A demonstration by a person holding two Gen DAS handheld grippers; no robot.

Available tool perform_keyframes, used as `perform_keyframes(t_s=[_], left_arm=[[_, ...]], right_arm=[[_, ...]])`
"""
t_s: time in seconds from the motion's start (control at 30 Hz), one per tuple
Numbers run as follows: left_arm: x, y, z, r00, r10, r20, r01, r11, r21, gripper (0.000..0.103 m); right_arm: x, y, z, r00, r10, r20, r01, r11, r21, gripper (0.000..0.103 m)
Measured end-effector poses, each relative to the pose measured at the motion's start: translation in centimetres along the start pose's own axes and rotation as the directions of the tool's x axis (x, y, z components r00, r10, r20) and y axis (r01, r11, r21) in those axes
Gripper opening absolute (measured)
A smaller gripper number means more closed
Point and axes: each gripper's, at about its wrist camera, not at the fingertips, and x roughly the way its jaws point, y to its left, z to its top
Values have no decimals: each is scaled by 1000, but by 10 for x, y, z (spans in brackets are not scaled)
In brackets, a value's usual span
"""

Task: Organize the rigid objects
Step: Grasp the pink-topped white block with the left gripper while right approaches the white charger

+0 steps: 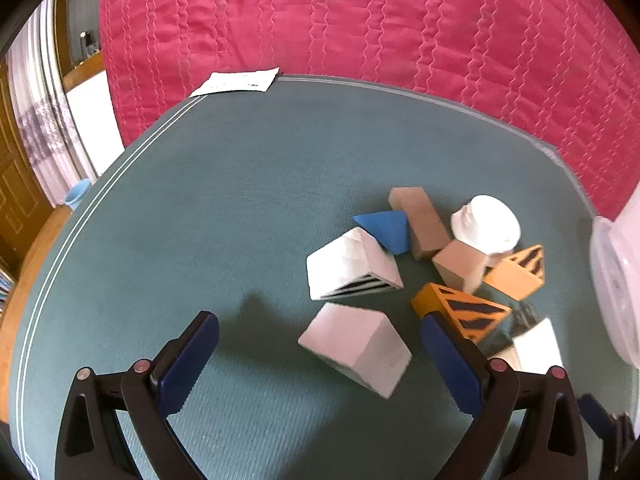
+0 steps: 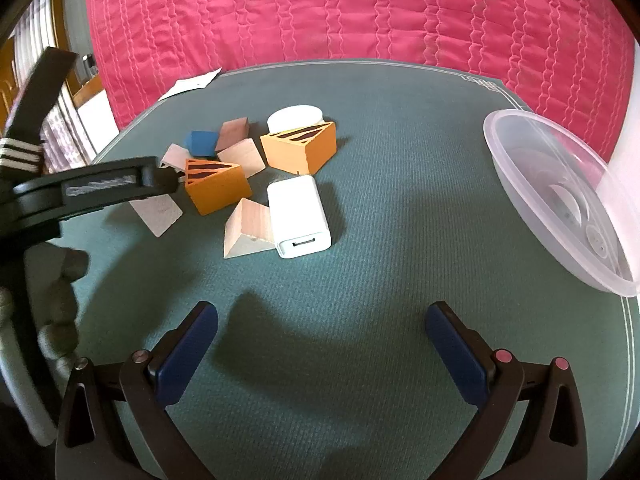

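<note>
A heap of blocks lies on the green mat (image 1: pixel 200 220). In the left wrist view my left gripper (image 1: pixel 320 332) is open, with a pale wooden wedge (image 1: pixel 356 344) between its fingers. Beyond it lie a striped white wedge (image 1: pixel 352 268), a blue cone (image 1: pixel 386 230), brown blocks (image 1: pixel 422 220), a white round piece (image 1: pixel 486 222) and two orange striped wedges (image 1: pixel 464 314). In the right wrist view my right gripper (image 2: pixel 322 320) is open and empty over bare mat. A white USB charger (image 2: pixel 298 214) lies ahead of it beside a pale wedge (image 2: pixel 246 228). The left gripper's arm (image 2: pixel 80 192) shows at the left.
A clear plastic container (image 2: pixel 560 196) lies tilted at the mat's right edge; it also shows in the left wrist view (image 1: pixel 618 280). The mat lies on a pink quilt (image 2: pixel 360 12). A white paper (image 1: pixel 236 82) lies at the mat's far left corner.
</note>
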Motion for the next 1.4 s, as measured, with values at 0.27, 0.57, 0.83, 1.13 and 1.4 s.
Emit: perform_keyframes(t_s=[0.27,0.57,0.83,1.13,1.4], left_arm=[[3,17,-5,998,57,-4,-57,998,9,103],[-10,47,-23,997,81,-13,-81,997,15,102],[-9,50,-21,1000,15,-4,-15,999,33,78],[-14,32,-26,996,-79,47,72,990,123,31],[-23,28,-28,989,-120,88,107,983,148,31]], right_arm=[[-1,-1,-1,1000,6,4,-6,1000,4,103],[-1,-2,-2,1000,7,6,-7,1000,4,103],[-1,-3,-2,1000,8,7,-8,1000,3,103],[-5,-13,-3,997,72,40,-74,996,54,103],[-7,-21,0,996,56,64,-62,993,97,80]])
